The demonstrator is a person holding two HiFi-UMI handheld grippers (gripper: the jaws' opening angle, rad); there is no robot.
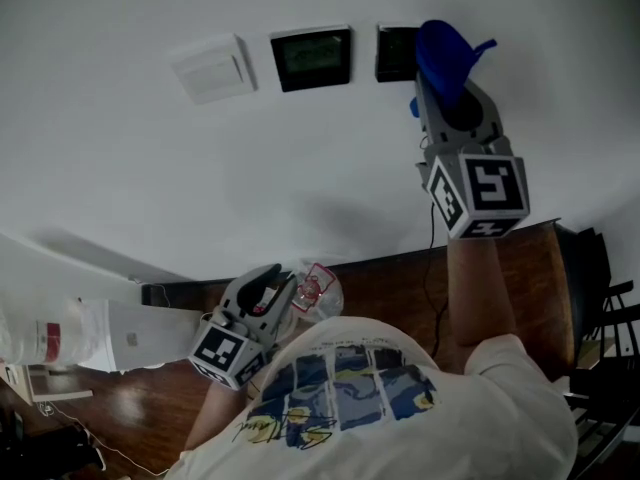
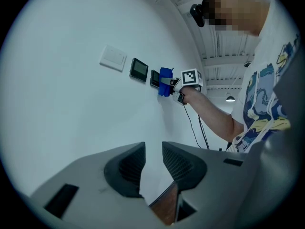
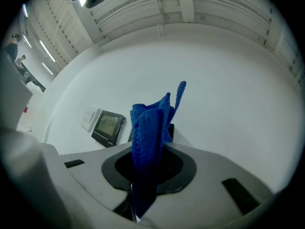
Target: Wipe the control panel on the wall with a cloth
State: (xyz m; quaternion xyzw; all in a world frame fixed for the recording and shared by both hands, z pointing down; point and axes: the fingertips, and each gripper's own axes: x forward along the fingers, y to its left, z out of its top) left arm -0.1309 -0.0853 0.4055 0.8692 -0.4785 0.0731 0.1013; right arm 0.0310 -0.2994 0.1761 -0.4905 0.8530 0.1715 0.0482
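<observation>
Overhead, the head view puts the folded blue terry cloth (image 1: 447, 53) on the dark square wall control panel (image 1: 392, 53); the left gripper view shows the left gripper (image 2: 152, 151) slightly apart, empty; the right gripper view shows the right gripper (image 3: 147, 163) pinching the cloth low down, so hard rubbing may tug it loose.

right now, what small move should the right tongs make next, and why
Probably press the blue cloth against the rightmost dark panel and sweep across it. The right tongs are shut on the cloth, which is raised right at that panel and covers its edge; whether it touches yet is unclear.
</observation>
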